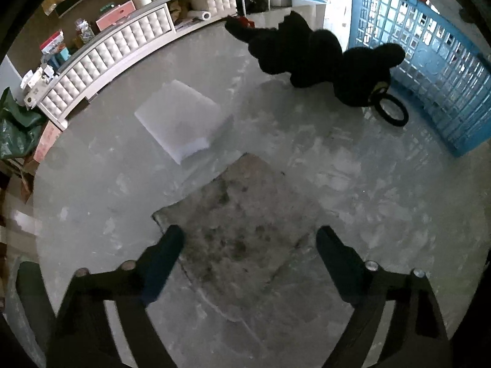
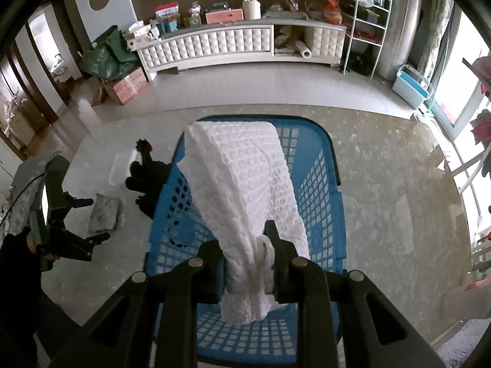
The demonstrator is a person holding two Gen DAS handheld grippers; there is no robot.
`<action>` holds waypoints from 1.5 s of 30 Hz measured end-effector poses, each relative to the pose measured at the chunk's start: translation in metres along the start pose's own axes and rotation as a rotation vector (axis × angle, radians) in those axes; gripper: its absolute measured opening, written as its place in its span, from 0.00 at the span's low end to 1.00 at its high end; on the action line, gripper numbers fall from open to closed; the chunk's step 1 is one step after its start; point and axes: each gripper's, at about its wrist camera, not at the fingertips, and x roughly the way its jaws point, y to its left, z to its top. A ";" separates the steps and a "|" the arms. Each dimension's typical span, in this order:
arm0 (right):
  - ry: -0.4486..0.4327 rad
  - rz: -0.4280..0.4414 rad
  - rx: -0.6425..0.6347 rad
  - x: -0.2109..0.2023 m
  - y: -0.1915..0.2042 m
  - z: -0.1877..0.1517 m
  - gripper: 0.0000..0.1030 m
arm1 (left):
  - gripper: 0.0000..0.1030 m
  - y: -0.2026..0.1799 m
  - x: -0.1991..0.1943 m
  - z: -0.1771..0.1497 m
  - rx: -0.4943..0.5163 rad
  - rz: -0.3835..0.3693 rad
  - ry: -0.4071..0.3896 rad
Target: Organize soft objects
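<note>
Pinching a white towel (image 2: 242,190) over the blue basket (image 2: 322,184) at twelve o'clock for dropping in, the right gripper (image 2: 245,257) hangs while the left gripper (image 1: 250,245), jaws spread, aims at the grey cloth (image 1: 242,227)

Blue, white, black and grey on a pale mottled surface

The basket (image 2: 319,171) is bright blue with a square lattice of holes; the towel (image 2: 242,184) over it is white with a waffle weave of small cells. The plush toy (image 1: 316,58) is solid black, beside a black ring (image 1: 391,112). The folded cloth (image 1: 181,119) is plain white, and the rag (image 1: 242,224) is grey with dark blotches. The surface (image 1: 383,202) is pale grey-green, mottled with whitish patches.
</note>
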 end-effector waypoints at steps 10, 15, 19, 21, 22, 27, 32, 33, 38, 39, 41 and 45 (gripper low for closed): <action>0.062 -0.010 -0.014 0.029 -0.007 0.007 0.21 | 0.61 0.006 -0.001 -0.001 -0.036 -0.010 -0.015; 0.102 0.009 0.018 0.044 -0.016 0.009 0.21 | 0.42 0.013 -0.004 0.001 -0.067 -0.003 -0.021; 0.129 0.018 0.033 0.051 -0.021 0.011 0.21 | 0.34 0.018 -0.004 0.001 -0.091 -0.014 -0.028; 0.137 0.017 0.031 0.054 -0.021 0.014 0.21 | 0.27 0.019 -0.003 0.001 -0.098 -0.011 -0.030; 0.140 0.013 0.033 0.055 -0.021 0.015 0.21 | 0.27 0.020 -0.003 0.001 -0.104 -0.013 -0.030; 0.163 -0.039 0.005 0.065 -0.018 0.021 0.22 | 0.23 0.020 -0.006 -0.003 -0.120 -0.023 -0.038; 0.194 -0.086 -0.030 0.075 -0.013 0.022 0.23 | 0.22 0.019 -0.013 -0.006 -0.130 -0.044 -0.044; 0.206 -0.090 -0.039 0.079 -0.012 0.021 0.23 | 0.22 0.019 -0.015 -0.006 -0.129 -0.045 -0.048; 0.221 -0.114 -0.054 0.081 -0.013 0.023 0.29 | 0.22 0.016 -0.026 -0.009 -0.130 -0.043 -0.066; 0.228 -0.116 -0.063 0.083 -0.013 0.023 0.30 | 0.22 0.015 -0.028 -0.009 -0.130 -0.042 -0.068; 0.245 -0.090 -0.058 0.085 -0.013 0.023 0.35 | 0.22 0.013 -0.033 -0.011 -0.128 -0.037 -0.072; 0.215 -0.118 -0.090 0.075 -0.010 0.025 0.55 | 0.22 0.009 -0.043 -0.012 -0.128 -0.035 -0.083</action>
